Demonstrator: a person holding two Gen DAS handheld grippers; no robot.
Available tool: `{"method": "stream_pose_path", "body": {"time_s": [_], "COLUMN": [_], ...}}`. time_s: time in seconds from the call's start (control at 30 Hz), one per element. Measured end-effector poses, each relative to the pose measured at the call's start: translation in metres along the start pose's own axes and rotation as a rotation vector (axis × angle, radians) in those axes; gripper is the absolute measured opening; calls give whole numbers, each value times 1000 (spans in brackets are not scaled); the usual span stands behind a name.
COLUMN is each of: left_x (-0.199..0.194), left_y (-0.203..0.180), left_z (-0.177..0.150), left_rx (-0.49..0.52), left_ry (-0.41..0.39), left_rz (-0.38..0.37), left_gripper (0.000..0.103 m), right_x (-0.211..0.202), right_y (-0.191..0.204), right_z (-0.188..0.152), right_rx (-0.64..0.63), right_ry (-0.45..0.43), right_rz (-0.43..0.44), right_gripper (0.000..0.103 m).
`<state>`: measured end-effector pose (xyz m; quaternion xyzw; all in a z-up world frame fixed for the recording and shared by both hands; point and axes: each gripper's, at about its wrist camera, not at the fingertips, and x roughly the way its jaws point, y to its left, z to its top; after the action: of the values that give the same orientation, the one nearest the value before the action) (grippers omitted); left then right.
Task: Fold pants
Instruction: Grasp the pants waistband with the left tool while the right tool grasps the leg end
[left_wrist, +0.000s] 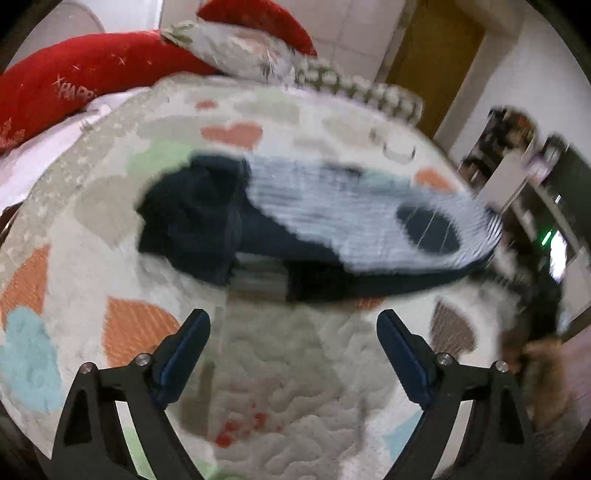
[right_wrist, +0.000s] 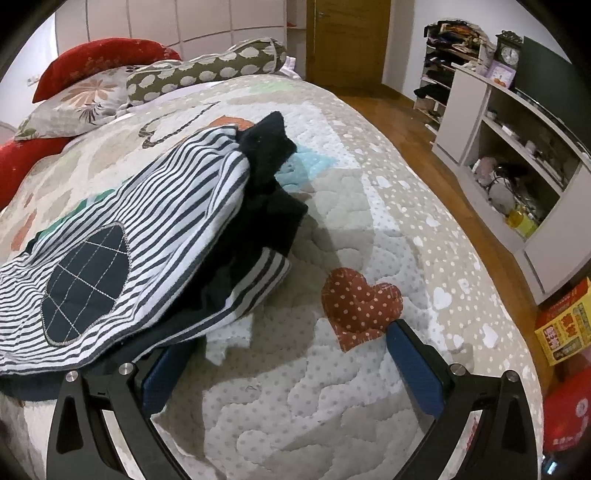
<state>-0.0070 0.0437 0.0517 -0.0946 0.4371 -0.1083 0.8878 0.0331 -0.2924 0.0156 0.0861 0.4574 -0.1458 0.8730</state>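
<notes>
The pants (right_wrist: 129, 221) are navy-and-white striped, with a dark oval patch (right_wrist: 85, 280) and dark navy parts. They lie bunched in a heap on the quilted bedspread (right_wrist: 295, 406). My right gripper (right_wrist: 295, 339) is open at the heap's near edge. Its left fingertip is tucked under the overhanging striped cloth, and its right finger (right_wrist: 413, 362) rests beside a red heart patch. In the blurred left wrist view the pants (left_wrist: 332, 206) lie ahead of my left gripper (left_wrist: 293, 325). That gripper is open over bare quilt (left_wrist: 280, 387), short of the cloth, with nothing between its fingers.
Red pillows (right_wrist: 99, 59), a floral pillow (right_wrist: 81, 99) and a spotted bolster (right_wrist: 207, 70) lie at the head of the bed. The bed's right edge drops to a wooden floor (right_wrist: 417, 136). A white shelf unit (right_wrist: 517, 147), a wooden door (right_wrist: 347, 40) and a yellow box (right_wrist: 565, 325) stand beyond.
</notes>
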Motion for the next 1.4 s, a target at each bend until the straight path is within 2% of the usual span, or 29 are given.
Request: {"method": "stream_pose_path", "body": {"time_s": [0.1, 0.13, 0.17, 0.23, 0.27, 0.43, 0.5, 0.73, 0.8, 0.83, 0.9, 0.97, 1.0, 1.03, 1.07, 1.1, 1.13, 1.17, 1.2, 1.23, 1.27, 1.3, 1.37, 1.4], "left_x": [-4, -2, -1, 2, 5, 35, 48, 78, 78, 79, 81, 82, 82, 83, 85, 86, 86, 84, 83, 83, 82, 83, 85, 85], "left_y": [10, 13, 17, 25, 31, 36, 30, 25, 27, 29, 32, 34, 34, 34, 33, 32, 30, 29, 25, 20, 16, 12, 14, 16], "left_z": [19, 26, 30, 37, 39, 43, 45, 55, 61, 64, 69, 70, 68, 67, 64, 62, 60, 60, 62, 65, 68, 72, 76, 77], "left_rx": [7, 5, -2, -40, -73, -224, -240, -298, -308, -310, -327, -340, -341, -347, -360, -379, -402, -410, -399, -377, -348, -318, -317, -321], "left_ry": [-9, 2, 13, 36, 53, 194, 229, 289, 278, 274, 281, 286, 282, 279, 280, 280, 267, 256, 250, 252, 248, 253, 259, 254], "left_rz": [12, 25, 29, 18, -13, -237, -266, -271, -259, -246, -239, -256, -256, -257, -277, -315, -361, -371, -349, -332, -314, -295, -285, -274], "left_gripper": [61, 42, 32, 31, 31, 31, 31, 31, 18, 4, 0, 0, 1, 10, 30, 41, 58, 62, 61, 54, 20, 2, 0, 0], "right_x": [-1, -2, -2, -4, -4, -6, -6, -7, -7, -7, -8, -23, -35, -46, -56, -62, -64, -63, -59, -57, -52, -47, -34, -26], "right_y": [-2, -3, -4, -6, -7, -9, -10, -12, -13, -13, -16, -29, -39, -47, -52, -54, -51, -46, -34, -26, -13, -1, 15, 25], "right_z": [-2, -3, -4, -5, -6, -6, -6, -7, -7, -7, -4, -2, -2, -2, -1, 0, 2, 2, 2, 1, 1, 0, 1, 2], "right_rx": [4, 6, 8, 14, 18, 28, 30, 39, 41, 42, 38, 65, 106, 141, 172, 188, 200, 203, 204, 201, 194, 195, 213, 222], "right_ry": [-11, -13, -15, -21, -25, -34, -37, -42, -44, -44, -31, -32, -47, -58, -59, -47, -12, 27, 92, 122, 164, 202, 262, 291], "right_rz": [11, 16, 23, 39, 46, 64, 67, 83, 86, 88, 117, 204, 285, 366, 469, 554, 681, 772, 886, 927, 972, 1005, 1037, 1025], "right_gripper": [103, 103, 103, 103, 103, 103, 103, 103, 103, 103, 103, 99, 97, 97, 97, 97, 97, 97, 97, 97, 94, 89, 85, 84]}}
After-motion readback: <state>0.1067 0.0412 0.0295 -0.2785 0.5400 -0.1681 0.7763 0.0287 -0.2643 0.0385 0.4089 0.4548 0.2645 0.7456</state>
